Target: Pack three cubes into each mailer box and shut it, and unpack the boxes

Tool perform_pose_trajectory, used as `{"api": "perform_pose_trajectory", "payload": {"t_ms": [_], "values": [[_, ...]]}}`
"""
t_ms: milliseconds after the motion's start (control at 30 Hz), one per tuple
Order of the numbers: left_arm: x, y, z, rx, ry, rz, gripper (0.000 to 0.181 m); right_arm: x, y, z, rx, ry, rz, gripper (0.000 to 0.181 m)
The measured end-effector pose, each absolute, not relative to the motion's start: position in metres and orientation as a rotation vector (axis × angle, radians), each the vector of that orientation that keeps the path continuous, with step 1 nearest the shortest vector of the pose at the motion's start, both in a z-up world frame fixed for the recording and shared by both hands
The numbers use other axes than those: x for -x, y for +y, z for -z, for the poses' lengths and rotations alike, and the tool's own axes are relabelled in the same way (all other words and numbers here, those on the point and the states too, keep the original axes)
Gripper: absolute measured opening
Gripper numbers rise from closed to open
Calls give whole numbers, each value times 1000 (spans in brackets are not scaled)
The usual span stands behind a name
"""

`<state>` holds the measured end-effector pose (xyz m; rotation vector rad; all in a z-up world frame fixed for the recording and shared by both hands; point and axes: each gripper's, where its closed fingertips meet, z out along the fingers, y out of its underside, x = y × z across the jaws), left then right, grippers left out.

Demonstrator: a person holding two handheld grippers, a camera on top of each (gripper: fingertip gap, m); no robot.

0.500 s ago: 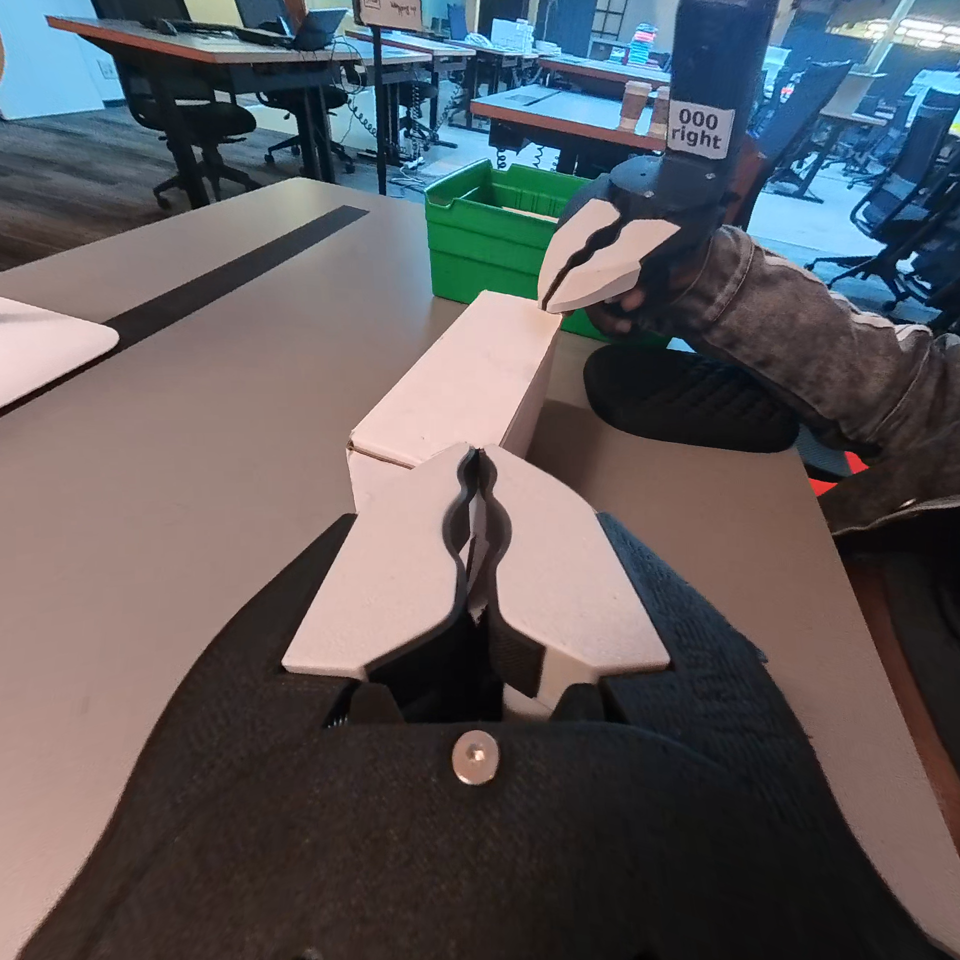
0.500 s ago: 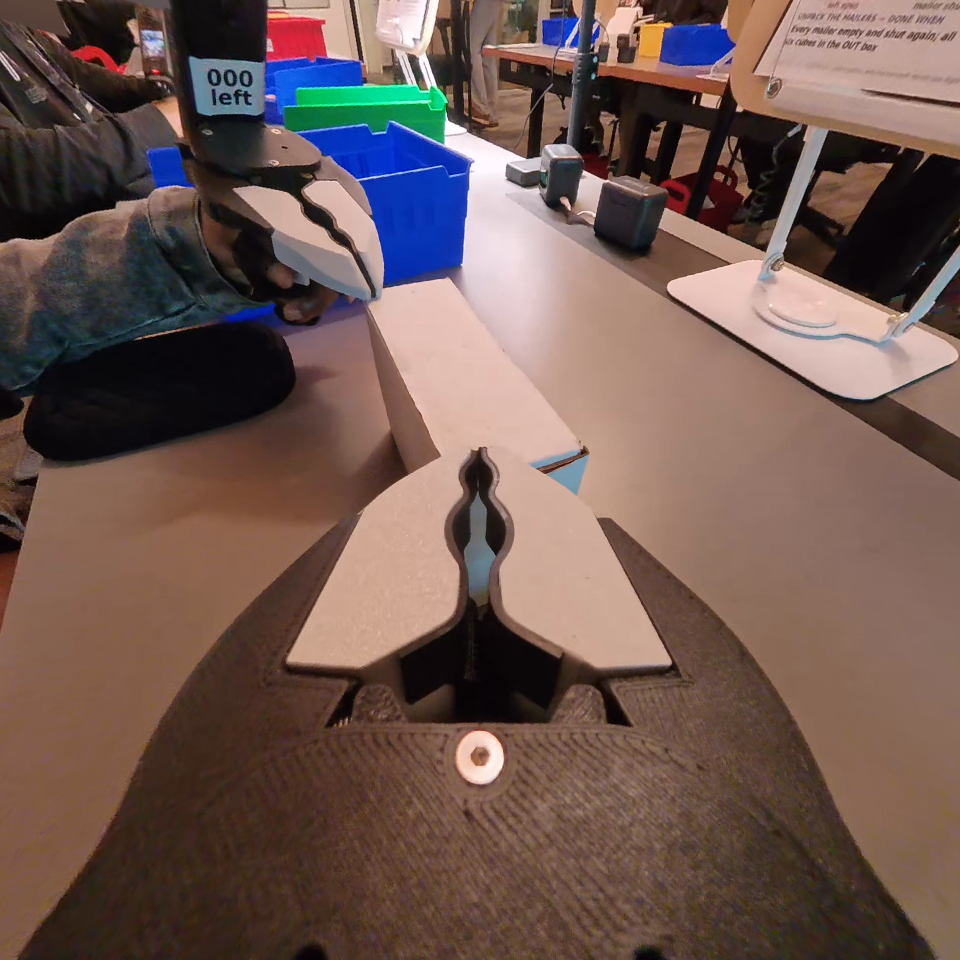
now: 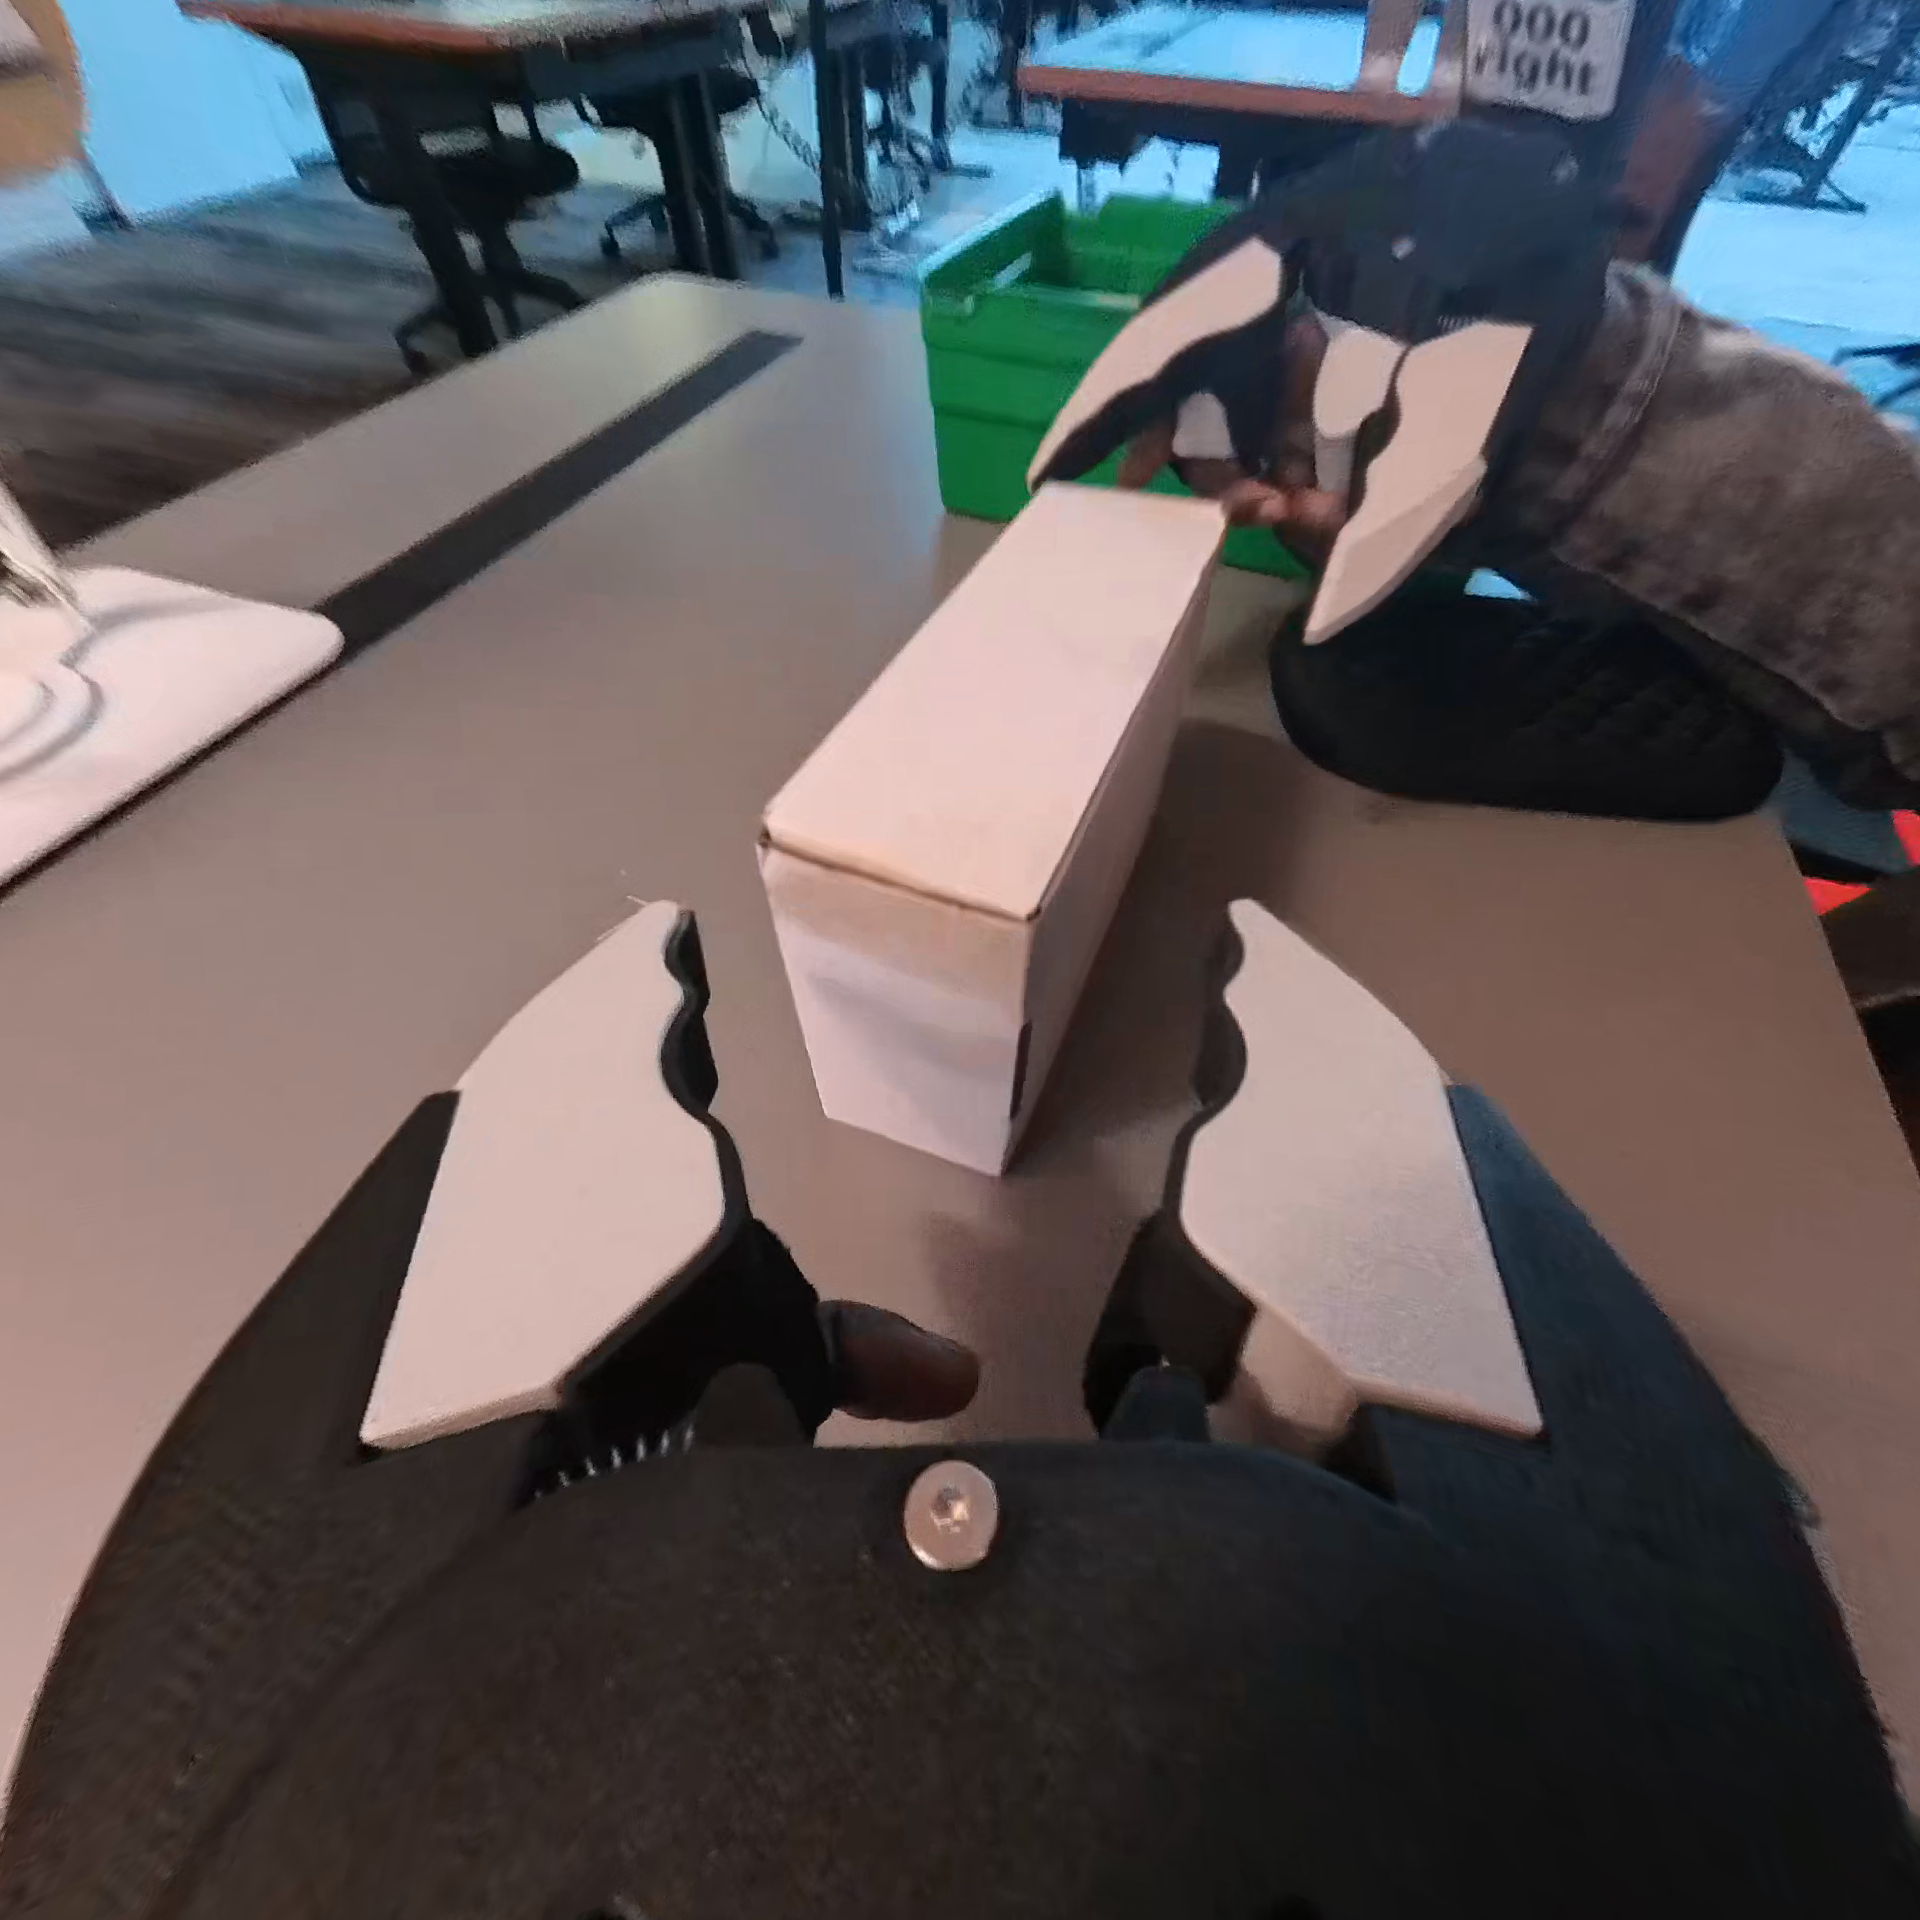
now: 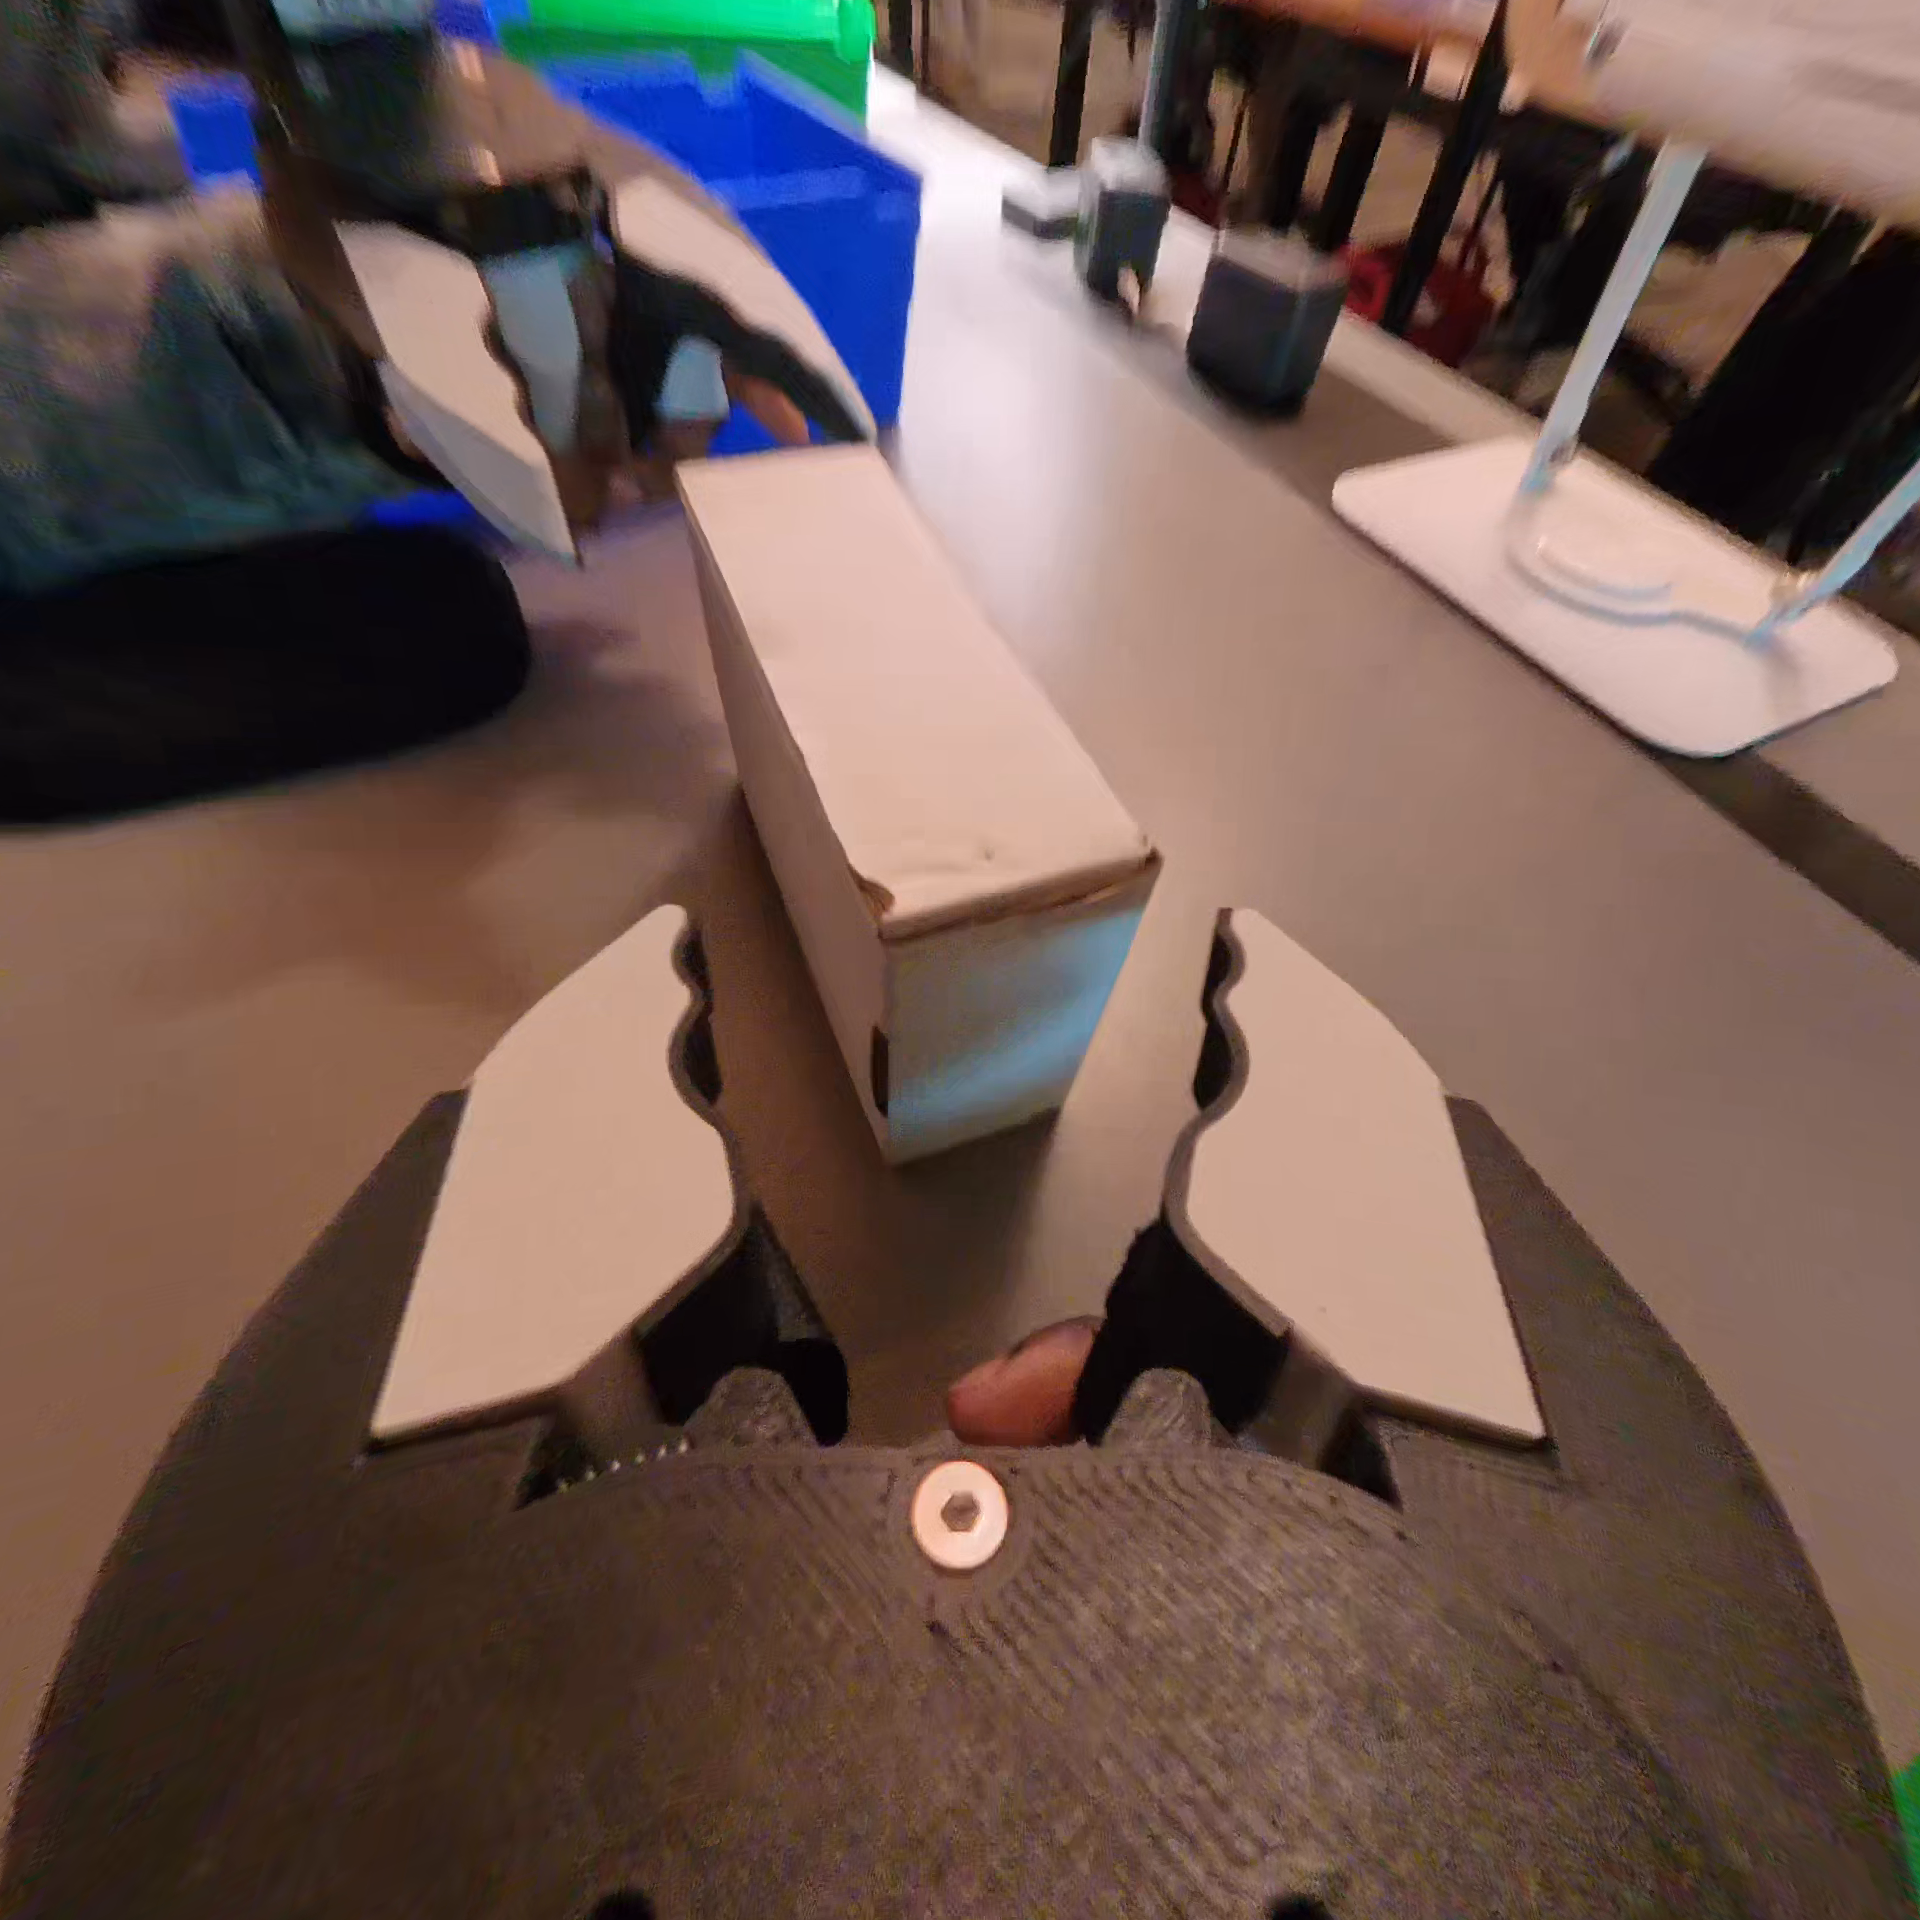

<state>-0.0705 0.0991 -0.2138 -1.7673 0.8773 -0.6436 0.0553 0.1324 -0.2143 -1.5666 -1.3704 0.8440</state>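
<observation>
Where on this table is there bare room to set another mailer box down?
Widest bare stretch: table between the closed mailer box and the white stand base. A narrower patch lies between the box and the black pad. Both box ends are crowded: left hand-held gripper, right hand-held gripper, green bin, blue bin.

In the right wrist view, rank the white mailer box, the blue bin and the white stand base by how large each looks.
1. white mailer box: largest, though it lies nearest the camera.
2. and 3. blue bin and white stand base: too close to rank, as the bin is partly hidden.
</observation>
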Motion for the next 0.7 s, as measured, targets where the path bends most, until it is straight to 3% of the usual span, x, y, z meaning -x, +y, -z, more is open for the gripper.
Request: {"api": "perform_pose_trajectory", "payload": {"t_ms": [100, 200, 267, 700], "values": [[69, 103, 225, 1810, 934, 639, 87, -50, 133, 229, 1605, -1465, -783, 94], [70, 109, 228, 1807, 967, 574, 57, -48, 142, 228, 1613, -1474, -735, 70], [70, 106, 228, 1792, 986, 542, 56, -48, 141, 226, 1596, -1491, -729, 62], [58, 25, 238, 1672, 1188, 163, 45, -68, 73, 230, 1252, -1592, -271, 61]]}}
